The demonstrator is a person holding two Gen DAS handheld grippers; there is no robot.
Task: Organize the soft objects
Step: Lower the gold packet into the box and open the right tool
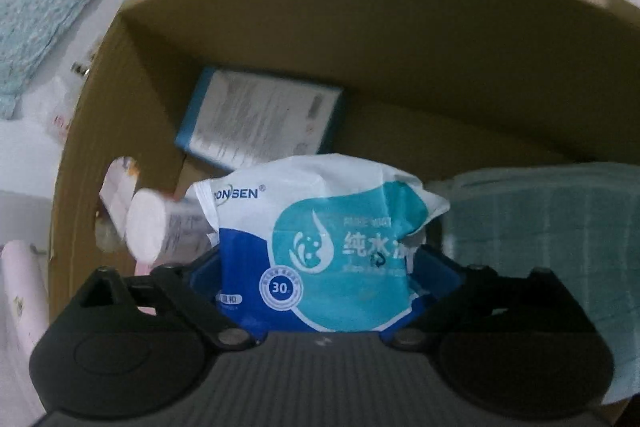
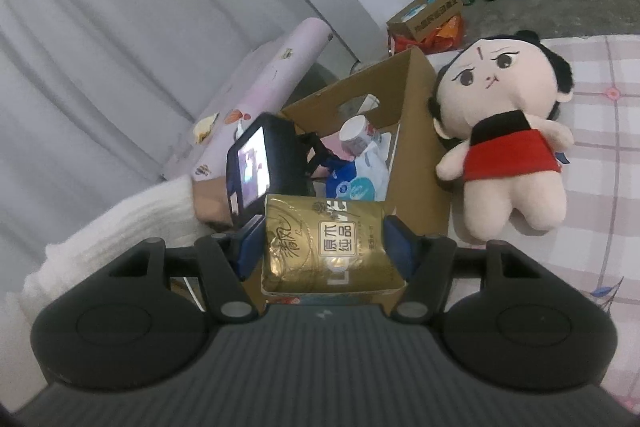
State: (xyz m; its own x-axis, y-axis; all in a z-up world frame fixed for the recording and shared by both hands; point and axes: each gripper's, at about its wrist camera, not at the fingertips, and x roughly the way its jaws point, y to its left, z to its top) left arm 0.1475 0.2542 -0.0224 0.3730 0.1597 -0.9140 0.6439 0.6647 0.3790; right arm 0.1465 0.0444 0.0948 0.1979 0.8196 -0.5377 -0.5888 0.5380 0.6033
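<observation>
My left gripper [image 1: 316,267] is shut on a blue and white wet wipes pack [image 1: 320,243] and holds it inside the brown cardboard box [image 1: 360,39]. The box also holds a blue-edged pack [image 1: 260,119], a white roll [image 1: 146,227] and a folded green cloth [image 1: 552,235]. My right gripper [image 2: 324,247] is shut on a gold tissue pack [image 2: 328,247] just above the box's near edge [image 2: 416,163]. The left gripper with its screen [image 2: 260,167] shows in the right wrist view, reaching into the box with the wipes pack [image 2: 356,183].
A plush doll [image 2: 504,139] in a red dress lies on the checked bed sheet [image 2: 600,147] right of the box. A pink roll [image 2: 264,95] and a white towel [image 2: 120,227] lie left of it. Another box [image 2: 428,15] and bottles stand on the floor beyond.
</observation>
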